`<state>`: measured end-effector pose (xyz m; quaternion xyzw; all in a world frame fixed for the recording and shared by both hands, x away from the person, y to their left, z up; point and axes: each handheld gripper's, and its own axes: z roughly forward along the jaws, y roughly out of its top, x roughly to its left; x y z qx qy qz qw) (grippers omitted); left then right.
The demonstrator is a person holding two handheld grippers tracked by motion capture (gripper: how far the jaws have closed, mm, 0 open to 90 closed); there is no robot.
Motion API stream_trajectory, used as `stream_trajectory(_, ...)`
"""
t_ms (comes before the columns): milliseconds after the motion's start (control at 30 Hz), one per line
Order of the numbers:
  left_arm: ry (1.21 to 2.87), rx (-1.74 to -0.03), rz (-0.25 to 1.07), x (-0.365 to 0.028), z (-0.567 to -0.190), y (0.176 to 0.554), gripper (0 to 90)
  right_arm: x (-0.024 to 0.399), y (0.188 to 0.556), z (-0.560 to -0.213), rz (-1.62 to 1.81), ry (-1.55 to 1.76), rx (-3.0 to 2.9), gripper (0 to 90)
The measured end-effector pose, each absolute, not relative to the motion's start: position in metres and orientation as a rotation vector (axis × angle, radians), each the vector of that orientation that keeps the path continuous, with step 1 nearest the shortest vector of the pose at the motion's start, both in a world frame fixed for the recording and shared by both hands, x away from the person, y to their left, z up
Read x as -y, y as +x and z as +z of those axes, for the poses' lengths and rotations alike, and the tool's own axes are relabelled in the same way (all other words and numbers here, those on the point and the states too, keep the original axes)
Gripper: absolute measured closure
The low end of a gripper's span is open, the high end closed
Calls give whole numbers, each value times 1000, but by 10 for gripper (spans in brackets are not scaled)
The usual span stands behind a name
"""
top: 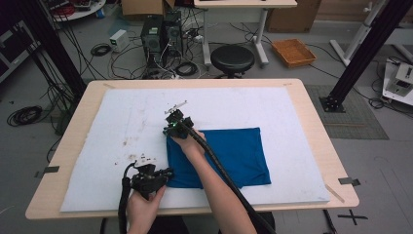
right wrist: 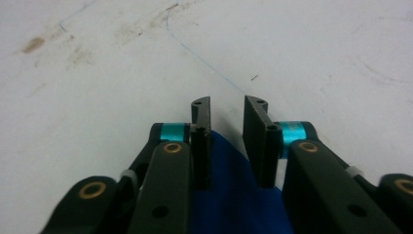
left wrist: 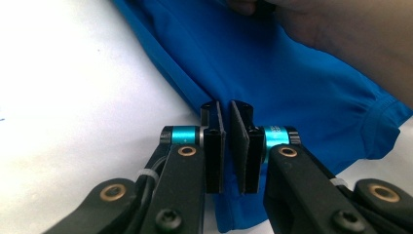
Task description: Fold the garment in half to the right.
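Even, soft light falls from overhead in the high view, and the white mat (top: 243,105) on the bench (top: 311,122) is bright without hard glare, while the floor behind stays dimmer and the picture is a little grainy. Short, faint shadows sit under the forearms. In the left claw view the mat at the left of the frame washes out to near white, and the blue cloth (left wrist: 272,73) goes soft and blurred toward the top. The right claw view is flat, greyish and hazy.
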<state>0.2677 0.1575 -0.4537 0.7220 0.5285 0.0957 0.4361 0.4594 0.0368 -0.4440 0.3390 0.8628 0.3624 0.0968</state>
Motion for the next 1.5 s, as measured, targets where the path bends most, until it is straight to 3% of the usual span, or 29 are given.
stream_trajectory(67, 1798, -1315, 239, -157, -454, 268, 837, -36, 459, -443, 1066, 996, -2562, 854)
stream_trajectory(133, 1795, -1317, 242, -157, -453, 268, 837, -36, 459, -442, 1063, 979, -2568, 878)
stream_trajectory(433, 1783, -1259, 262, -157, -445, 264, 853, -25, 454, -418, 1151, 939, -2525, 888)
stream_trajectory(667, 1769, -1142, 266, -141, -420, 261, 855, 7, 452, -390, 1224, 889, -2521, 887)
stream_trajectory(1033, 1793, -1000, 142, -74, -405, 276, 856, 101, 448, -355, 1325, 909, -2480, 888)
stream_trajectory(1500, 1835, -918, 31, 24, -414, 299, 856, 206, 457, -368, 1216, 1067, -2444, 890)
